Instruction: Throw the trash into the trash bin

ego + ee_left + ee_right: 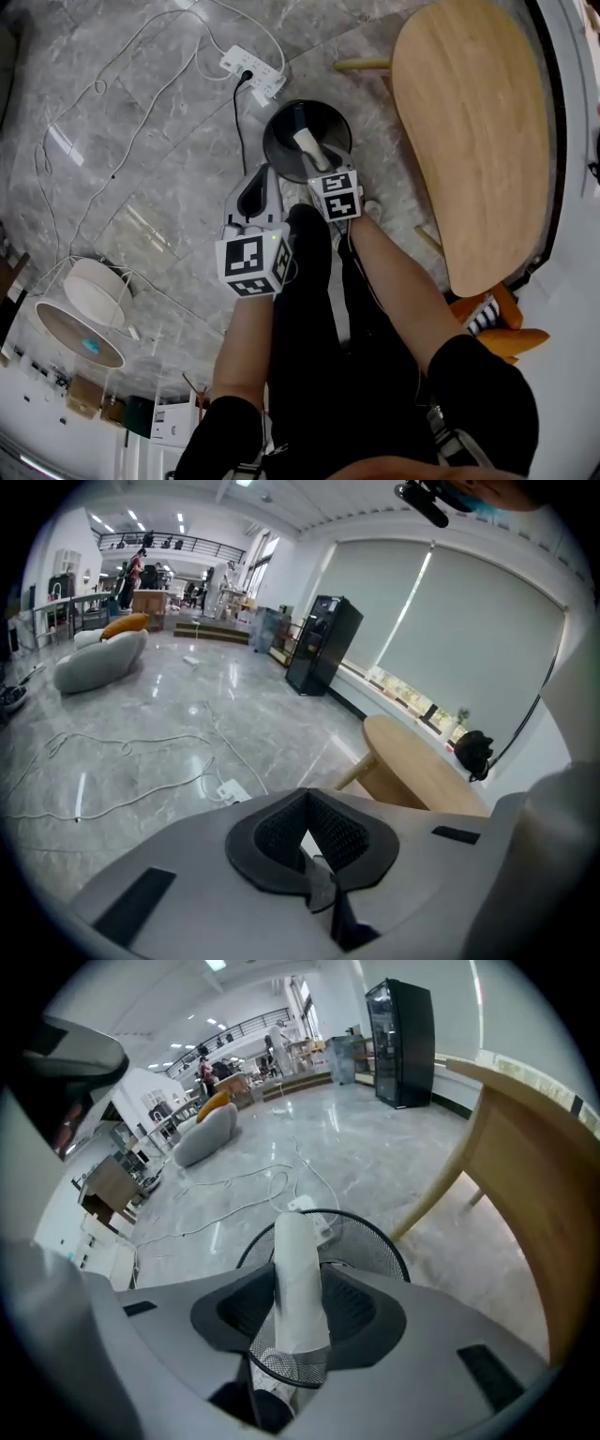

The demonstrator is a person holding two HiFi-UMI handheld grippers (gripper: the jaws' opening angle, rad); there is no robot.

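**Both grippers above the bin, trash clamped in the right one**

Head view, nearest: the person's bare forearms reach down over black trousers. The left gripper (260, 180) hangs just left of the bin. In its own view the left gripper (303, 803) has its dark ribbed pads (342, 832) together at the tips, with nothing between them.

The right gripper (317, 165) points steeply down. Its jaws are clamped on the white paper tube (307, 147), which sticks out along them. In the right gripper view the white paper tube (298, 1269) lies straight over the mouth of the round black wire-mesh trash bin (377, 1238).

The bin (279, 134) stands on the grey marble floor (141, 187), beside the oval light-wood table (478, 122). Just beyond it lies a white power strip (251, 67), with a black cord (237, 122) and loose white cables (112, 84).

Farthest, across the hall: a grey beanbag seat (98, 658) and a tall black cabinet (323, 644).
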